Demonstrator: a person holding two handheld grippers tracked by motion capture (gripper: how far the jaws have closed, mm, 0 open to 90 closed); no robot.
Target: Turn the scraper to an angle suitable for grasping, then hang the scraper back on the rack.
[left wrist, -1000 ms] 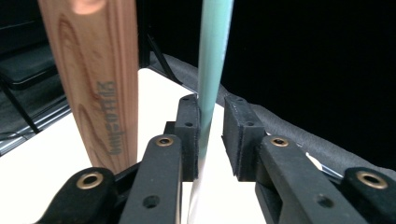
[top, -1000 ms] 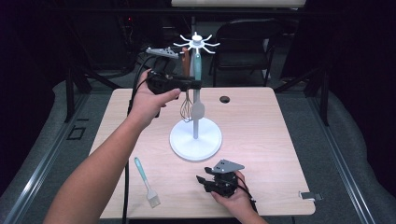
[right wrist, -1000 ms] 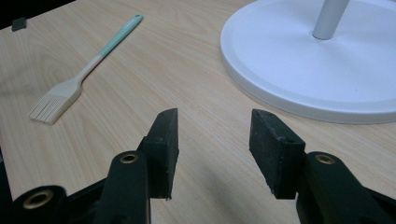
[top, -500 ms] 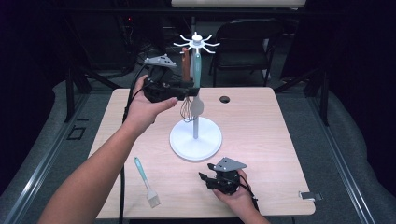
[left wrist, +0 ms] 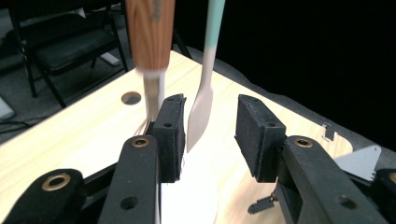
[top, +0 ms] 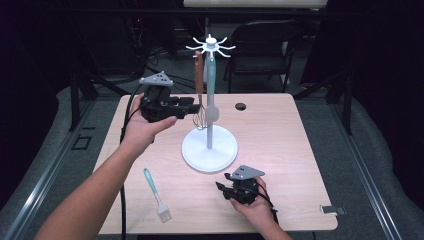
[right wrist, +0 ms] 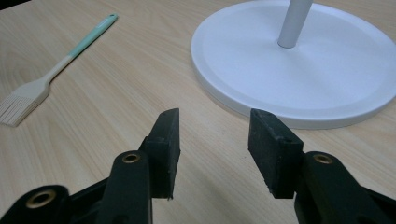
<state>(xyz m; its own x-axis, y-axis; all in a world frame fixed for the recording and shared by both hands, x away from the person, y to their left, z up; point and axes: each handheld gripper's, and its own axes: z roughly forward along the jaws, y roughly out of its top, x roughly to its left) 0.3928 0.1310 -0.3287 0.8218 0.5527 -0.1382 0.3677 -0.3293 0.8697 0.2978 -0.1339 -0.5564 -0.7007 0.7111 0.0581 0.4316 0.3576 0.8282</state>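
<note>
teal-handled spatula (left wrist: 201, 100) hangs between parted pads of left tool (left wrist: 208, 135), jaws just opening, untouched; back off level, clear of whisk (left wrist: 150, 56). right tool (right wrist: 214, 149) open, empty.

Wood-grain whisk handle (left wrist: 149, 32), matt wooden table (top: 280, 135)

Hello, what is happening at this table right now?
A person works at a light wooden table with a hand-held gripper in each hand. The left hand-held gripper is raised beside a white utensil stand, where a wooden-handled wire whisk and a teal-handled spatula hang. Its jaws have just been opening, and the spatula's blade hangs between them, untouched as far as I can see. The right hand-held gripper rests open near the stand's base. A teal-handled basting brush lies on the table.
</note>
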